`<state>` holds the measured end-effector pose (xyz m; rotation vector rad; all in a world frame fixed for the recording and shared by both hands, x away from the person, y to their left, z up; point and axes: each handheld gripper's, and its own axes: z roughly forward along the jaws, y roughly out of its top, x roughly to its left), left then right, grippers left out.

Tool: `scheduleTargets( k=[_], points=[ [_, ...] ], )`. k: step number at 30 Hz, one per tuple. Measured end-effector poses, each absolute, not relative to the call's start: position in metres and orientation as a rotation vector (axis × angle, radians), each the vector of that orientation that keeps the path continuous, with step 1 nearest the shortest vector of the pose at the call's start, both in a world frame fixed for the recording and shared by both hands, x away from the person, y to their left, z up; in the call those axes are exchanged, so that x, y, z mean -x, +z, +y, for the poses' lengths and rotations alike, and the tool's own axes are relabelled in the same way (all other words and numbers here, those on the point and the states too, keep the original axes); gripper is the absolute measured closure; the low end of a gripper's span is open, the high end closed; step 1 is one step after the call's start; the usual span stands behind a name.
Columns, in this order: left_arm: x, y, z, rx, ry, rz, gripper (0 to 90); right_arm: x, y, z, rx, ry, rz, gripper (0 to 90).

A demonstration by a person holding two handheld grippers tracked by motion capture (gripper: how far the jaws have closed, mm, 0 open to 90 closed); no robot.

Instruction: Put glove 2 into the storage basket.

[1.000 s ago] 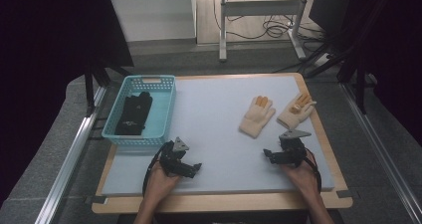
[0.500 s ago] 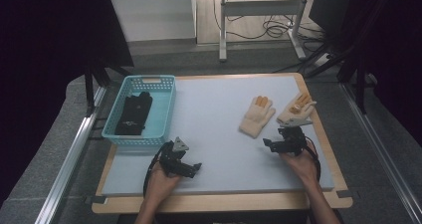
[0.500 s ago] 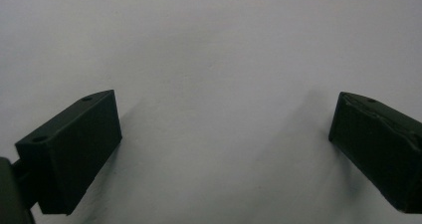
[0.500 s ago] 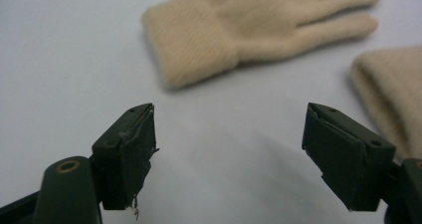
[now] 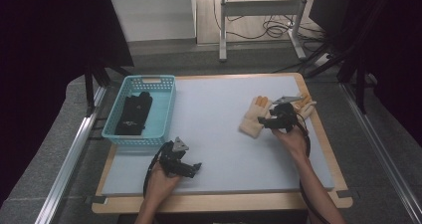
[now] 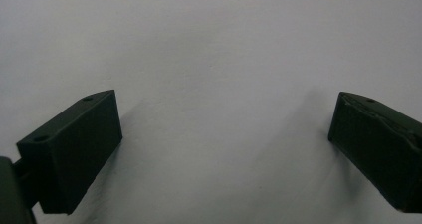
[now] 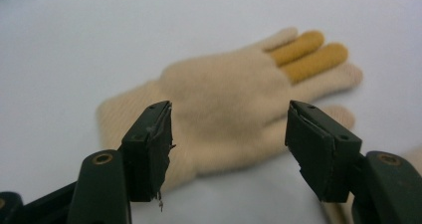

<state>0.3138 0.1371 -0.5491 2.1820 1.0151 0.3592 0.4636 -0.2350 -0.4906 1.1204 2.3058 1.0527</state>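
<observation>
The pale grey mat covering the wooden table (image 5: pixel 219 134) is mostly bare, and the work on it looks less than half done. At its far left corner stands a turquoise plastic basket with latticed walls (image 5: pixel 164 107), and a dark black glove (image 5: pixel 133 115) already lies flat inside it, so I judge that one item of the sorting is finished. Toward the right side of the mat, well apart from the basket, lie two cream knitted gloves with orange-yellow fingers: the nearer cream glove (image 7: pixel 234 102) rests flat with its cuff toward the person, and the second cream glove (image 5: pixel 304 108) sits just beyond it near the table's right edge, half hidden behind the hand. Neither has been lifted yet. The right gripper (image 7: pixel 229 139) is poised low over the nearer glove's cuff end; its jaws have just been closing but stand apart, one on each side of the knit, with nothing pinched between them so far. The left gripper (image 5: pixel 180 160) rests at the near left of the mat, close to the basket's front corner, its jaws spread wide over bare surface and holding nothing. What remains, as I read it, is to close on the nearer glove, carry it across to the basket, then do likewise with the other.
</observation>
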Motion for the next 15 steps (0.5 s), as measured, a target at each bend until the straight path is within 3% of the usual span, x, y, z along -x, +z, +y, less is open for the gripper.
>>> scheduleTargets(
  k=[11, 15],
  points=[
    [-0.314, -0.549, 0.137, -2.182, 0.360, 1.015, 0.9, -0.497, -0.510, -0.201, -1.079, 0.927, 2.357, 25.0],
    [-0.314, -0.549, 0.137, -2.182, 0.360, 1.015, 0.9, -0.501, -0.520, -0.197, -1.066, 0.897, 2.387, 29.8]
  ],
)
